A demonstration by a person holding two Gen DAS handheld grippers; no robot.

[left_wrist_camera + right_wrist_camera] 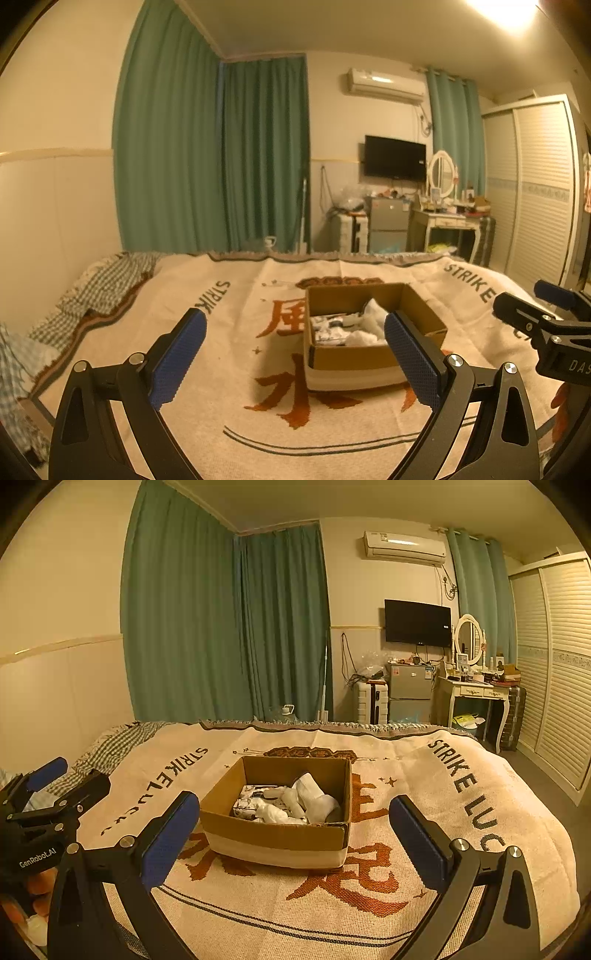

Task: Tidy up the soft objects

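A cardboard box (273, 836) stands on the bed's cream blanket (424, 782); it also shows in the left wrist view (354, 356). Several white and patterned soft items (295, 803) lie inside it, also seen in the left wrist view (351, 326). My left gripper (295, 354) is open and empty, held above the blanket in front of the box. My right gripper (293, 834) is open and empty, with the box between its fingers in view. Each gripper shows at the edge of the other's view: the right (546, 321) and the left (48, 801).
A checked cloth (107, 280) lies at the bed's far left. Beyond the bed stand green curtains (221, 627), a small fridge (410, 692), a suitcase (373, 701), a dressing table (476, 694) and a louvred wardrobe (557, 657).
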